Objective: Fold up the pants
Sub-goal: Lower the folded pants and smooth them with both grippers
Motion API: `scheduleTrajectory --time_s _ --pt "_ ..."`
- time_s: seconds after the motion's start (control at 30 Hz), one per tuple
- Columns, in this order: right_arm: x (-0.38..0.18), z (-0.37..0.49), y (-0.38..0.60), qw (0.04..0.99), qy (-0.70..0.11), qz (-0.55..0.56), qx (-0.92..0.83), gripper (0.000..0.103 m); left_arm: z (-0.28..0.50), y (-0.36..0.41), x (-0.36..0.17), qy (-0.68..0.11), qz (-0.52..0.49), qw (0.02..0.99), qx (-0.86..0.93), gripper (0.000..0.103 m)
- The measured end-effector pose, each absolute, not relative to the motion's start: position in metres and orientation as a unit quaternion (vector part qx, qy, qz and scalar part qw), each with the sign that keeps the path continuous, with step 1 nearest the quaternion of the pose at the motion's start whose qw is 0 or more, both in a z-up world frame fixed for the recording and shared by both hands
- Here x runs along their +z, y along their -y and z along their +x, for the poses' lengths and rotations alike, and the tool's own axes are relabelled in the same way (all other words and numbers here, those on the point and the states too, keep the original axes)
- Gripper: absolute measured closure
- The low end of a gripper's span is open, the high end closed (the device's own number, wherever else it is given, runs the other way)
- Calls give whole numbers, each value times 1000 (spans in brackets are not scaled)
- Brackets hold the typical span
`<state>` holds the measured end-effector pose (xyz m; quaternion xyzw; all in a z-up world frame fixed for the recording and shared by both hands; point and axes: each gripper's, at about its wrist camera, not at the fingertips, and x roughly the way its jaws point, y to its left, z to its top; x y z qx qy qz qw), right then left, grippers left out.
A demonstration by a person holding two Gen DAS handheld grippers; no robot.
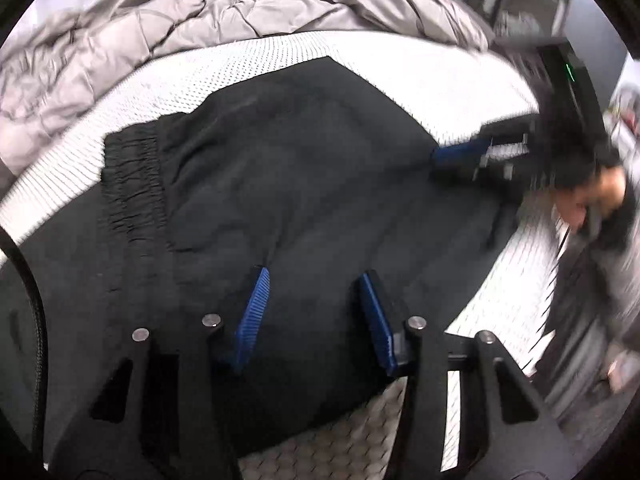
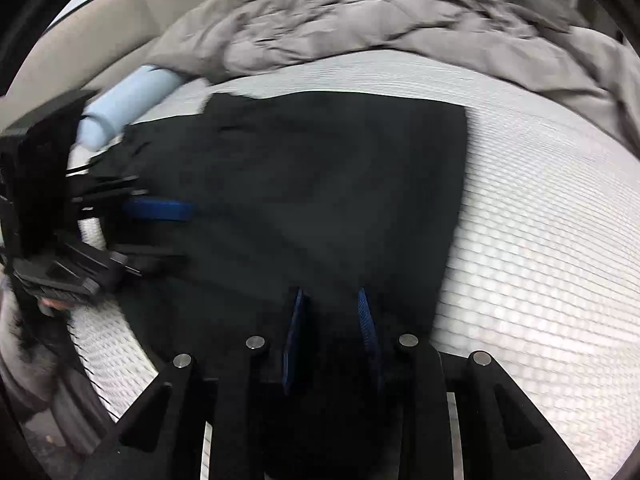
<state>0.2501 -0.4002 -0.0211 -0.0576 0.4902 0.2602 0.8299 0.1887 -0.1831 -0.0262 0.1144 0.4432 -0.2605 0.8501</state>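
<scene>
Over the near edge of the pants [image 1: 280, 184], the left gripper [image 1: 314, 280] hovers with its blue-padded jaws spread wide and only dark cloth showing between them. Its fingers [image 1: 252, 316] point toward the far side, where the elastic waistband [image 1: 132, 184] lies to the left. To the right in that view, the right gripper [image 1: 460, 160] sits low at the far right edge of the fabric, blurred, with a hand [image 1: 592, 196] behind it.

From the right wrist, the right gripper [image 2: 330, 294] has its jaws narrowly parted over the pants [image 2: 320, 184]; whether cloth is pinched there I cannot tell. The left gripper [image 2: 160, 232] appears at the left, blurred.

The black pants lie spread on a white mattress [image 2: 540, 208]. A grey duvet [image 2: 360, 20] is bunched along the far side, and a pale blue roll [image 2: 124, 100] lies at the far left, just beside the pants.
</scene>
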Motion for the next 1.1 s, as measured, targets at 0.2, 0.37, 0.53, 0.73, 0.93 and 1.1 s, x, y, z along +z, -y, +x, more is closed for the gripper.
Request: scheduleTrajectory --time_s 0.2,0.37,0.53,0.73,0.93,1.1 --pt "8 251 387 841 -453 -25 294 75 201 179 2 -421 53 866 -263 57" --pt "5 264 359 837 -457 -26 300 72 250 182 -21 -470 11 855 -218 57" --pt "-21 280 340 820 -494 -79 278 73 253 176 -29 -480 36 848 -222 69" --pt "-14 272 380 829 -486 -93 260 73 235 157 -20 -470 48 853 -222 69" --pt "12 271 373 842 -448 -47 296 71 252 157 7 -453 -7 859 -239 62" --pt "5 307 329 834 -459 -77 295 71 301 180 -23 -504 19 841 -198 62"
